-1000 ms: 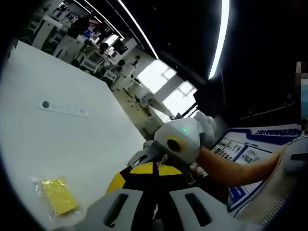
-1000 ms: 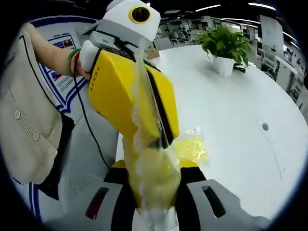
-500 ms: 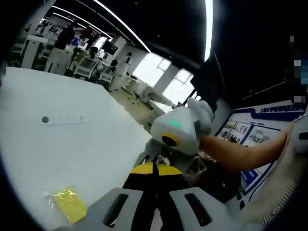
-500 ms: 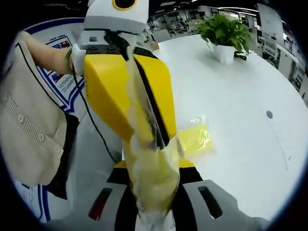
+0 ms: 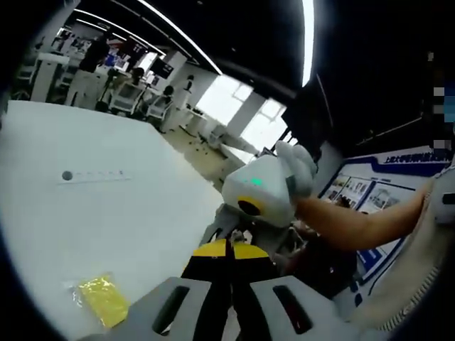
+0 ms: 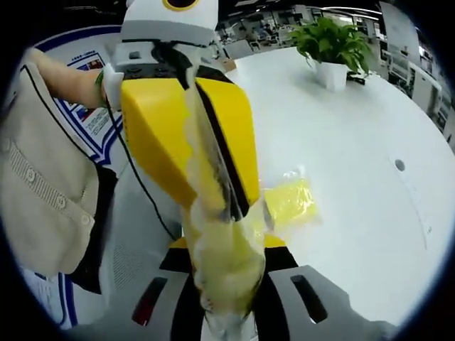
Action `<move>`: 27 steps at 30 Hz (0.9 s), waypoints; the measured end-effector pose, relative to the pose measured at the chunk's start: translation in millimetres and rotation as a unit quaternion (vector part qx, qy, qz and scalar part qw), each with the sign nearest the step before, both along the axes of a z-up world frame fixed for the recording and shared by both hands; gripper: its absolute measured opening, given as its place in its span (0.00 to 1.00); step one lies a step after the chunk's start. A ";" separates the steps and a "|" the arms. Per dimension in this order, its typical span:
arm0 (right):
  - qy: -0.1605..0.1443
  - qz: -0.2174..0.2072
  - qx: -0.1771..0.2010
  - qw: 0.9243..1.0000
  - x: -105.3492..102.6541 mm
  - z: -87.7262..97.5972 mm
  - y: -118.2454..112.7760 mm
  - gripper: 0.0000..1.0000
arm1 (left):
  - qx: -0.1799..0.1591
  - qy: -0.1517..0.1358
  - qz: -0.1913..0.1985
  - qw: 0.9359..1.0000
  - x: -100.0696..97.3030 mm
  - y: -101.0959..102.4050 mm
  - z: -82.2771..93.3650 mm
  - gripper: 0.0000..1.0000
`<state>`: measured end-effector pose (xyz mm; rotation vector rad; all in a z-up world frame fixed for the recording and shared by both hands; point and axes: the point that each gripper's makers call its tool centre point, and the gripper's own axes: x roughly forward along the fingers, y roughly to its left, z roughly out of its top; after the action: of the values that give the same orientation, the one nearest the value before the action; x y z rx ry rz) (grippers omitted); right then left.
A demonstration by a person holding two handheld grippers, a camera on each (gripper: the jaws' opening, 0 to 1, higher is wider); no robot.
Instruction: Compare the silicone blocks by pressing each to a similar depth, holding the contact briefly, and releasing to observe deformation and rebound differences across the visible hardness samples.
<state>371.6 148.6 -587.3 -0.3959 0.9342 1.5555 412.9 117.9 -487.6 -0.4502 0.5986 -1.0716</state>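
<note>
**Both hand-held grippers pinch one bagged silicone block**

The right hand-held gripper and the left hand-held gripper are each clamped on a yellow silicone block in a clear bag, held above the white surface. A second bagged yellow block lies near the surface's edge. A potted plant stands towards the far edge.

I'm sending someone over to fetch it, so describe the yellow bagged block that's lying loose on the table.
Start at the big white table with the potted plant at its far end. Near the opposite edge, beside the grippers, lies a flat yellow block in a clear bag. Unlike the other bagged yellow block, no gripper holds it.
</note>
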 end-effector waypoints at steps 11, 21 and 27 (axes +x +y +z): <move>0.001 0.001 -0.004 1.000 -1.1 -1.6 -1.0 0.15 | -0.002 0.005 0.000 1.000 -1.0 -0.3 -1.7 0.00; 0.000 0.001 -0.004 1.000 -1.3 -2.6 -2.3 0.14 | -0.006 0.012 -0.001 1.000 -1.9 -1.9 -2.8 0.00; -0.003 0.001 -0.003 1.000 0.1 -2.7 -2.7 0.14 | -0.004 0.012 -0.002 1.000 -1.2 -2.7 -3.0 0.00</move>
<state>371.7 145.9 -590.0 -0.4063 0.9341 1.5530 411.7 115.2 -490.6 -0.4696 0.6161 -1.0742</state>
